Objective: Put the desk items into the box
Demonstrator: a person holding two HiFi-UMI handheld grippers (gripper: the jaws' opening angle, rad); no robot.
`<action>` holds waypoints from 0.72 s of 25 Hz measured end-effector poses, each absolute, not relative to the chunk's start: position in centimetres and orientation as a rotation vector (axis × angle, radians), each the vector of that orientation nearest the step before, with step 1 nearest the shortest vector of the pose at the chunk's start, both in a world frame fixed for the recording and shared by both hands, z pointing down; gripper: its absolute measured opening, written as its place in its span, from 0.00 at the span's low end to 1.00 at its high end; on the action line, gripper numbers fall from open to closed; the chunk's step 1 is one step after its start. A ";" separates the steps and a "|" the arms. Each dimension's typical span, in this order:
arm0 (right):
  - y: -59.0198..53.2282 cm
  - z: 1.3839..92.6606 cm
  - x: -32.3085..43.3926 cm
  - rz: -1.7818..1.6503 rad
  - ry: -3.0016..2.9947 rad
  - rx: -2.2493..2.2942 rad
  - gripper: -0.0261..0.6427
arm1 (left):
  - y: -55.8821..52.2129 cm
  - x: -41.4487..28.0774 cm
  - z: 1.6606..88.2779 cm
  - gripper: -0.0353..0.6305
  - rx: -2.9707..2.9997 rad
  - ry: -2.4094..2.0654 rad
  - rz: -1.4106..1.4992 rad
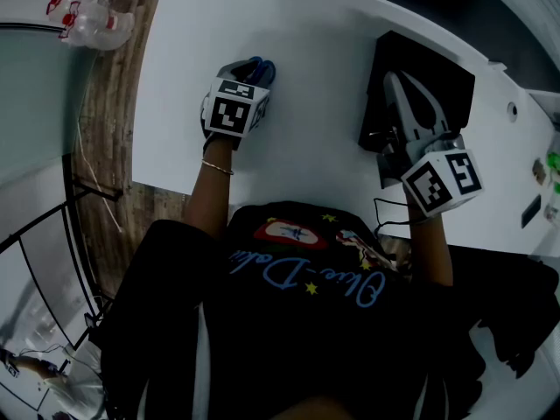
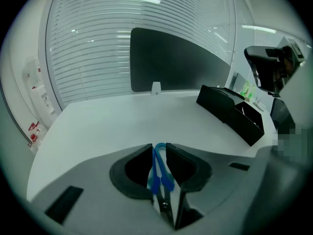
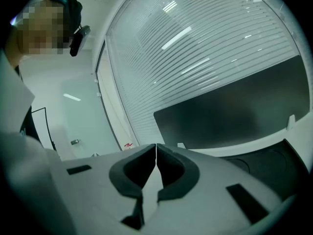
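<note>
Blue-handled scissors (image 2: 159,173) lie on the white desk (image 1: 306,77), their handle loops between the jaws of my left gripper (image 2: 157,148). That gripper (image 1: 254,70) points steeply down at the desk's left part, open, its jaws close on either side of the handles. The scissors' blue handles (image 1: 261,68) peek out beyond it. The black box (image 1: 437,68) stands open at the right, also seen as the box (image 2: 234,112). My right gripper (image 1: 398,81) hovers over the box, shut, with nothing between its jaws (image 3: 156,151).
A dark panel (image 2: 176,58) stands at the desk's far edge before slatted blinds, with a small white clip (image 2: 155,87) at its base. A plastic bag (image 1: 92,24) lies on the floor at left. Small green things (image 1: 553,160) sit at the far right.
</note>
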State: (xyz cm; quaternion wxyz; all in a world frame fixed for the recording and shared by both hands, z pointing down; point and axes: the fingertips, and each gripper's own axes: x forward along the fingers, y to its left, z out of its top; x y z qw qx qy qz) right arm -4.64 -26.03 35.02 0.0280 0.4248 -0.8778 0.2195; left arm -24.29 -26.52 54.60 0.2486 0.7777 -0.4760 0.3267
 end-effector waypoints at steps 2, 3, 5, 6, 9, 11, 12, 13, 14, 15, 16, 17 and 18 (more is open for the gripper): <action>-26.0 34.9 -4.8 0.678 -2.715 1.302 0.06 | -26.6 -24.4 54.8 0.19 2.111 -1.299 0.880; -26.0 34.9 -4.8 0.678 -2.718 1.299 0.06 | -26.6 -24.4 54.9 0.19 2.105 -1.301 0.873; -25.9 34.8 -4.8 0.678 -2.721 1.296 0.06 | -26.7 -24.4 55.0 0.20 2.089 -1.302 0.864; -25.9 34.9 -4.8 0.678 -2.722 1.295 0.06 | -26.7 -24.5 55.1 0.19 2.084 -1.301 0.865; -25.9 35.0 -4.7 0.683 -2.720 1.297 0.06 | -26.8 -24.4 55.6 0.20 2.068 -1.288 0.872; -25.9 35.0 -4.7 0.686 -2.718 1.299 0.06 | -26.7 -24.4 56.0 0.20 2.056 -1.282 0.870; -26.0 35.0 -4.8 0.686 -2.720 1.299 0.06 | -26.7 -24.4 56.1 0.21 2.053 -1.284 0.868; -26.0 34.9 -4.8 0.684 -2.721 1.298 0.06 | -26.7 -24.4 56.1 0.21 2.054 -1.288 0.866; -26.0 34.9 -4.8 0.684 -2.722 1.298 0.06 | -26.7 -24.5 56.1 0.21 2.056 -1.294 0.862; -26.1 34.9 -4.8 0.683 -2.722 1.299 0.06 | -26.8 -24.5 56.1 0.21 2.057 -1.300 0.854; -26.1 35.0 -4.8 0.684 -2.721 1.299 0.06 | -26.8 -24.5 56.0 0.21 2.058 -1.305 0.842; -26.1 35.0 -4.8 0.684 -2.720 1.298 0.06 | -26.9 -24.5 56.1 0.20 2.058 -1.308 0.828; -26.1 35.1 -4.8 0.686 -2.719 1.297 0.06 | -26.9 -24.4 56.1 0.20 2.057 -1.308 0.816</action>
